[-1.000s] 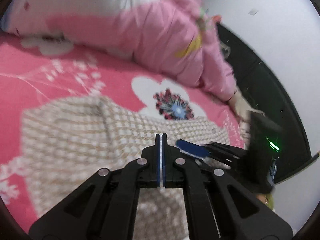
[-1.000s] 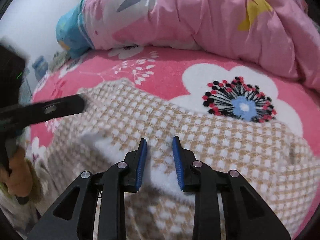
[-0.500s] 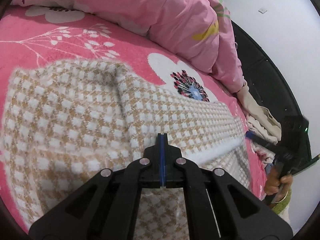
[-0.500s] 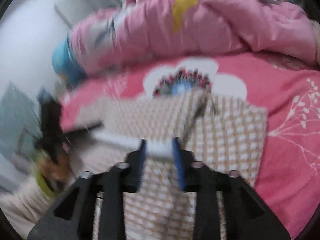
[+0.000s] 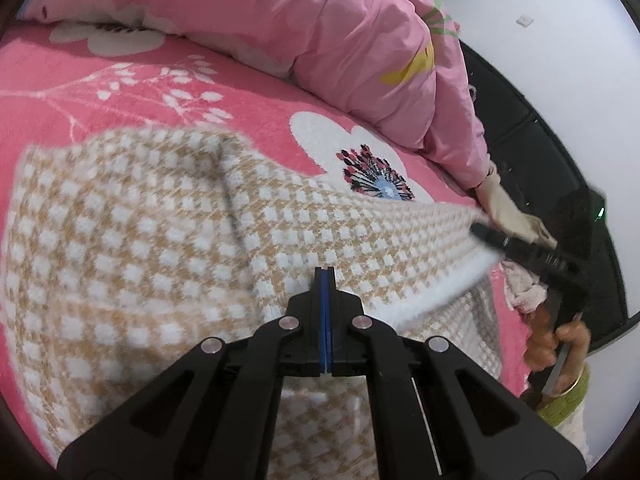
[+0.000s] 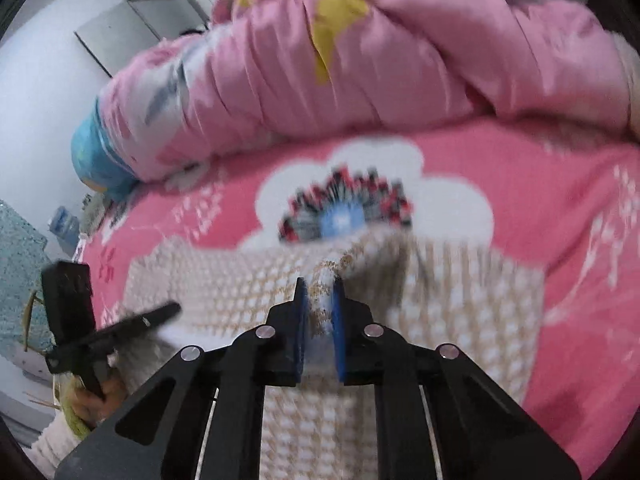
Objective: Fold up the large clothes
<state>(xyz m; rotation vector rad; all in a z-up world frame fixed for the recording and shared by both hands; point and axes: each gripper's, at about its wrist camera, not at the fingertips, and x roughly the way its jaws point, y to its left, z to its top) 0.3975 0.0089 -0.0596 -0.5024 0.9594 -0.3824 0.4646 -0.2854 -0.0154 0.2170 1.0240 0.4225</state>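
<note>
This is looking like a bedroom in a home. A bed (image 5: 240, 128) is filling most of both views, wearing a bright pink fleece sheet with big white flowers. A puffy pink quilt (image 6: 400, 72) is lying bunched along its far side, with a blue pillow (image 6: 96, 156) showing at one end. A dark padded headboard (image 5: 532, 148) is running along a plain white wall (image 5: 540, 60), and white cupboard doors (image 6: 144, 12) are standing behind.
</note>
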